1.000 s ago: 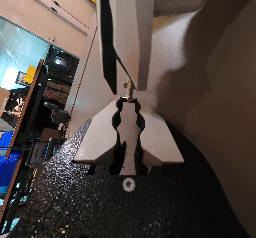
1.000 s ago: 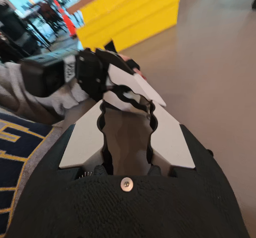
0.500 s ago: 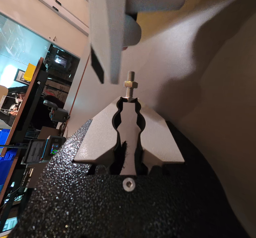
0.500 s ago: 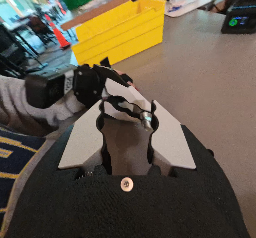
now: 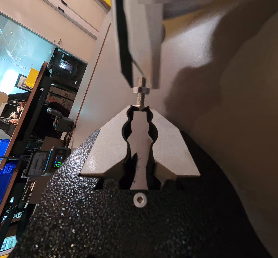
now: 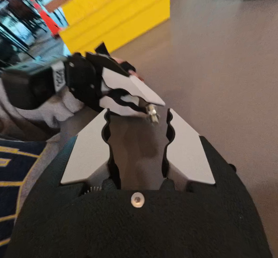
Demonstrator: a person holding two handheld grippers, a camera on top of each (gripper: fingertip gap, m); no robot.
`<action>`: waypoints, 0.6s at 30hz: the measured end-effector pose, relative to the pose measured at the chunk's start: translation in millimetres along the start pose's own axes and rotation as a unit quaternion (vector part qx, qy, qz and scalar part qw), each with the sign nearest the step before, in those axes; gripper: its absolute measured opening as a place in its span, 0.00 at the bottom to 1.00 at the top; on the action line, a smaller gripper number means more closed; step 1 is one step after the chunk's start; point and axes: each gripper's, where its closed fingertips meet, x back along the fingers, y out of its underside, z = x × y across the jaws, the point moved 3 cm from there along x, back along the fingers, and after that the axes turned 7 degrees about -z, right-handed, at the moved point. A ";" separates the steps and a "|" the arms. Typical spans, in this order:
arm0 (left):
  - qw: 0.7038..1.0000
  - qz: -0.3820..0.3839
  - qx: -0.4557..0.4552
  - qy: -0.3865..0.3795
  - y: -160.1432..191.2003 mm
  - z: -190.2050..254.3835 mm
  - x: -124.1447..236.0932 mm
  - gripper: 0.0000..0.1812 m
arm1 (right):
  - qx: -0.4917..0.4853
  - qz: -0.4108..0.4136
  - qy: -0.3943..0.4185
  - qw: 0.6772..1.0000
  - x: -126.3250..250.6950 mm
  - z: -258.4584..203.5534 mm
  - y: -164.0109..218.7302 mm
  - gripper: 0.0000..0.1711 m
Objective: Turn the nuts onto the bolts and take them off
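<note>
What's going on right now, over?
Left gripper shut on bolt. Right gripper open around nut. Nothing in the way.

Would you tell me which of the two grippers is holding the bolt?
The left gripper: its tips pinch the threaded steel bolt's head; the right gripper stands open, empty.
</note>
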 end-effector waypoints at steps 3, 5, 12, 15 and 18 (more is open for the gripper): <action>1.000 0.000 -0.002 -0.001 0.1 0.5 -0.1 0.09 | -0.044 -0.075 -0.017 0.996 -10.6 3.9 23.6 0.43; 1.000 -0.001 -0.004 -0.001 0.2 0.9 -0.2 0.09 | -0.049 -0.059 -0.050 0.996 -15.6 -5.5 19.5 0.43; 1.000 -0.002 -0.002 -0.002 0.8 1.3 -0.5 0.09 | 0.024 0.026 -0.042 0.998 0.1 -14.5 -13.3 0.40; 1.000 -0.002 -0.002 -0.002 1.0 1.4 -0.8 0.09 | -0.017 -0.058 -0.013 0.998 -5.1 4.6 12.5 0.41; 1.000 -0.004 -0.006 -0.003 1.3 1.8 -1.1 0.09 | -0.027 -0.073 -0.040 0.996 -12.7 -2.8 19.0 0.40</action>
